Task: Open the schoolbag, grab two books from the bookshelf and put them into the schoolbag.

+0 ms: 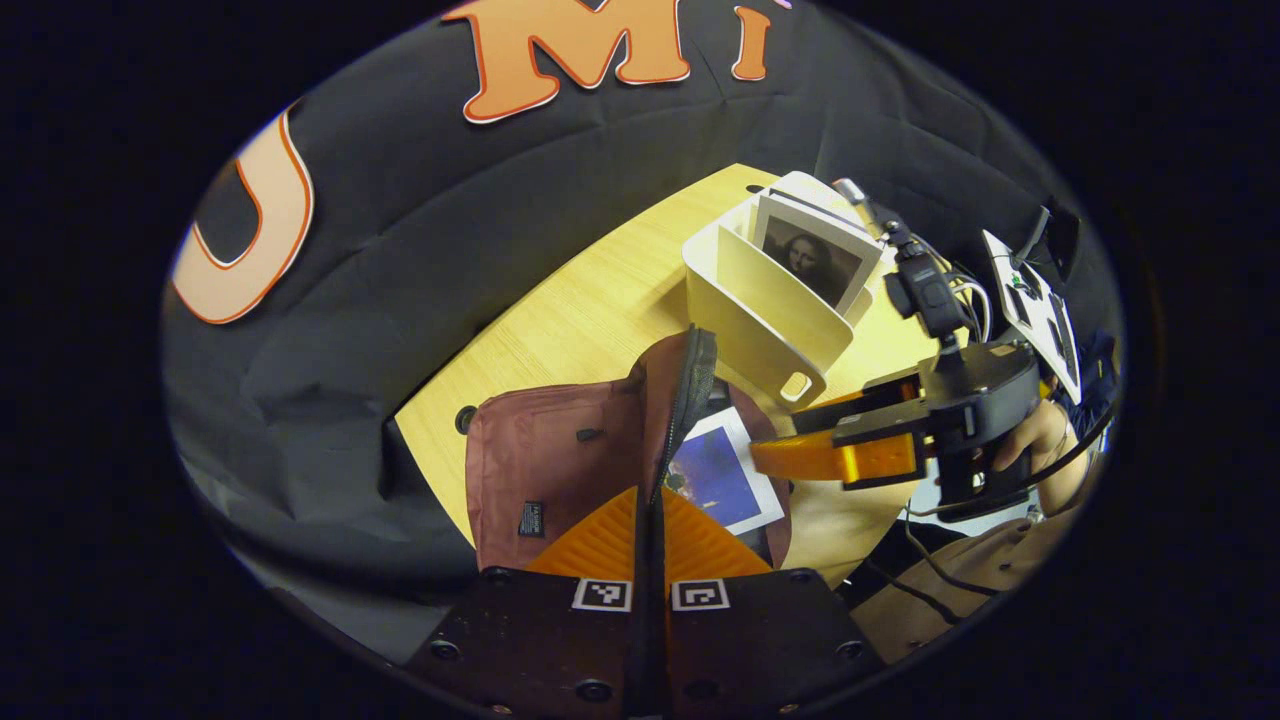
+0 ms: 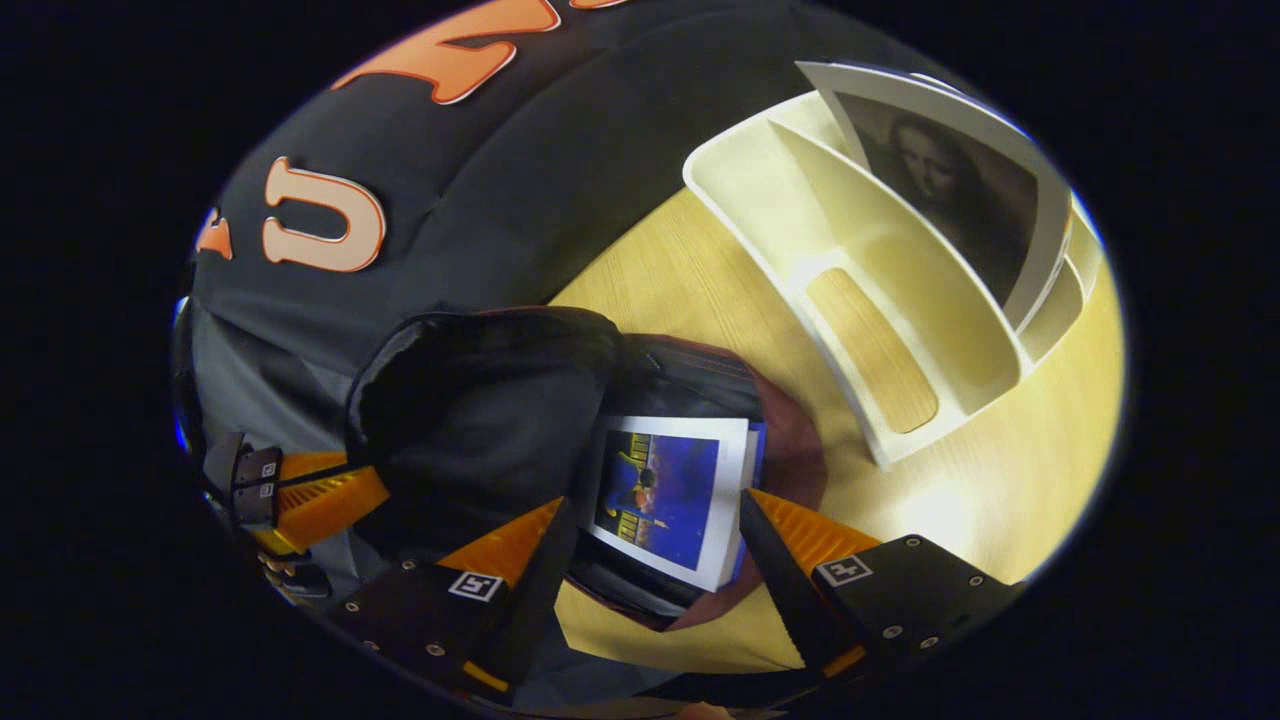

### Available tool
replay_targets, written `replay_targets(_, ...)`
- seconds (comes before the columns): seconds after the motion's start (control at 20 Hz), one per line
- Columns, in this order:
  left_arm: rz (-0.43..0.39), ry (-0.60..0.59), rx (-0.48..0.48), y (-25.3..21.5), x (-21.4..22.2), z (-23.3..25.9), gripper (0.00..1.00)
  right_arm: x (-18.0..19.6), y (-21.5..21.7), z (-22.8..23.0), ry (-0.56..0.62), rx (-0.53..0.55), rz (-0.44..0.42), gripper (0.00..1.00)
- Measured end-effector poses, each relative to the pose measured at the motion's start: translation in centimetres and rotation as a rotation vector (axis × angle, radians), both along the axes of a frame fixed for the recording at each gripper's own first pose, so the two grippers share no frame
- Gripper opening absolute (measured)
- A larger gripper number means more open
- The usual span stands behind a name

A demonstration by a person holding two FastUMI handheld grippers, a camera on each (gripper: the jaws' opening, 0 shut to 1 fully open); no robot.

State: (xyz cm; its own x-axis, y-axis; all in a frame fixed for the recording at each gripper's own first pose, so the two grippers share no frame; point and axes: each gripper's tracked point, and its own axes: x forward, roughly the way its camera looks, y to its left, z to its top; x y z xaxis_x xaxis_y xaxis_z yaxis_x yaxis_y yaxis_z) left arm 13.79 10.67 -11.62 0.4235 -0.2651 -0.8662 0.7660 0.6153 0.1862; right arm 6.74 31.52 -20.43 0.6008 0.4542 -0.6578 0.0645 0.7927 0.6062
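The maroon schoolbag (image 1: 560, 450) lies open on the wooden table. My left gripper (image 1: 650, 510) is shut on the bag's flap (image 1: 692, 385) and holds it upright; the right gripper view shows that gripper (image 2: 300, 500) at the flap's dark lining (image 2: 480, 420). A blue-covered book (image 2: 665, 495) lies inside the bag (image 2: 790, 450), between the spread fingers of my open right gripper (image 2: 655, 500). From the left gripper view, the right gripper (image 1: 778, 438) hovers at the book's (image 1: 720, 475) edge. The white bookshelf (image 1: 770, 320) holds a book with a portrait cover (image 1: 812, 262).
The bookshelf (image 2: 900, 330) stands just behind the bag on the light wooden table (image 1: 590, 300). A hand (image 1: 1040, 440) and a brown sleeve (image 1: 960, 580) hold the right gripper at the table's near right side. Black cloth walls close in behind and to the left.
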Motion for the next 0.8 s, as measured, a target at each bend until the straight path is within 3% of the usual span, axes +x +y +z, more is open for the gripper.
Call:
replay_targets(0.45,0.001,0.008,-0.019,-0.5,-0.7,-0.7,0.01,-5.6,-12.1,1.5,-0.071,-0.269,-0.007,0.97)
replay_targets(0.8,-0.007,0.013,-0.022,-0.7,-1.3,-1.5,0.01,-5.7,-19.1,5.6,-0.088,-0.497,0.027,0.98)
